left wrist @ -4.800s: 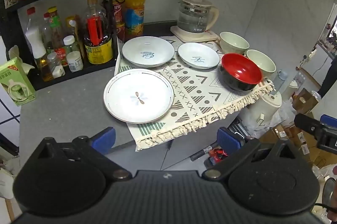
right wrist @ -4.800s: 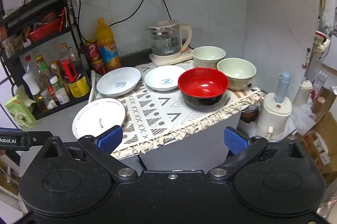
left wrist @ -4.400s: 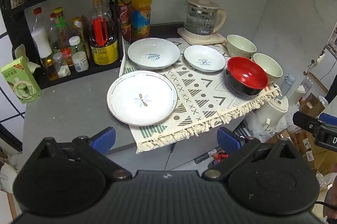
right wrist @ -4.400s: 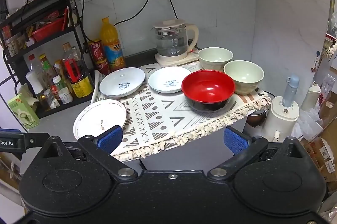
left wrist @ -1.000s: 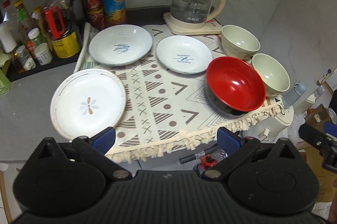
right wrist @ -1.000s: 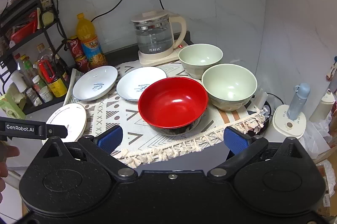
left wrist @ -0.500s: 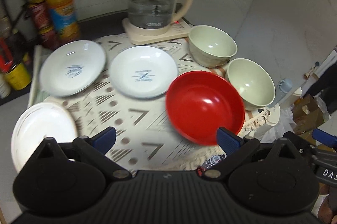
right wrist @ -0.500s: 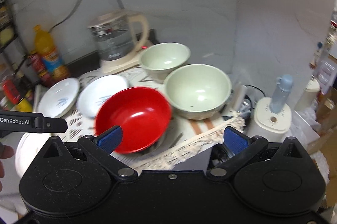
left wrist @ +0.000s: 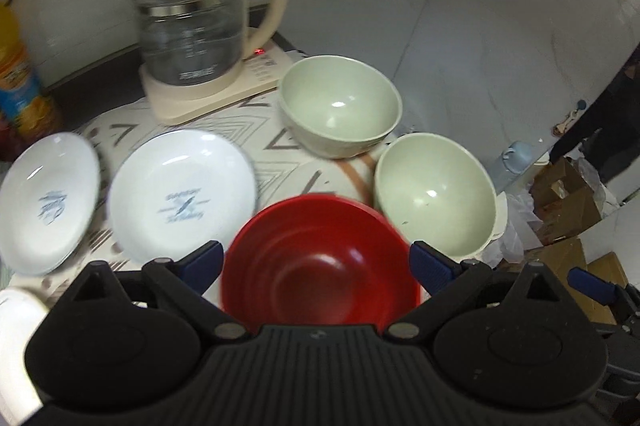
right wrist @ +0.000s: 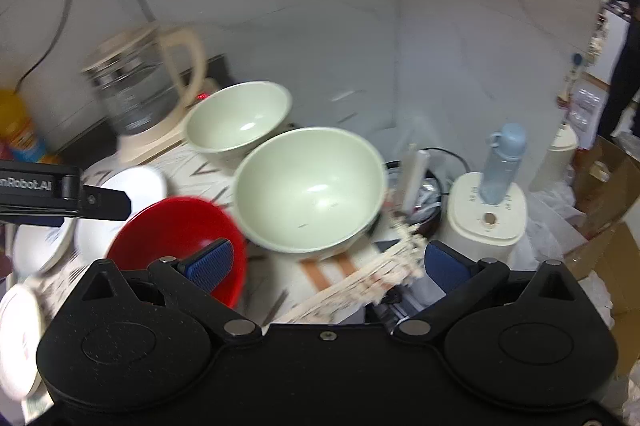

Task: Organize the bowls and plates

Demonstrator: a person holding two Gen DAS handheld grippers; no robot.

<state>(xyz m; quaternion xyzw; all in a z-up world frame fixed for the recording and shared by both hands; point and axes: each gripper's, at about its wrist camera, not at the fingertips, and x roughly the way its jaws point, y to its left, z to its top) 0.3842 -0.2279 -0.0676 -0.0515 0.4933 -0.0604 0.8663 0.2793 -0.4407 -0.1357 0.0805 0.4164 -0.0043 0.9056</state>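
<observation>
A red bowl [left wrist: 320, 266] sits on the patterned cloth [left wrist: 280, 141], right below my open left gripper [left wrist: 316, 260], whose blue fingertips [left wrist: 204, 258] straddle its rim without gripping it. Two pale green bowls stand behind it, one near [left wrist: 434, 193] and one far [left wrist: 340, 105]. Two white plates [left wrist: 180, 193] [left wrist: 44, 201] lie to the left, and a third plate's edge [left wrist: 16, 314] shows at the bottom left. My right gripper [right wrist: 326, 262] is open and empty, just in front of the near green bowl [right wrist: 308, 189]. The red bowl [right wrist: 172, 238] is at its left.
A glass kettle [left wrist: 192, 37] stands at the back on its base. An orange bottle [left wrist: 16, 77] is at the far left. Off the table's right edge are a white appliance [right wrist: 486, 209] carrying a blue bottle [right wrist: 502, 161], and cardboard boxes [right wrist: 608, 185]. The tiled wall is close behind.
Both grippers have moved forward and to the right, close to the bowls. The left one now hangs over the red bowl, the right one faces the near green bowl. The dishes have not moved.
</observation>
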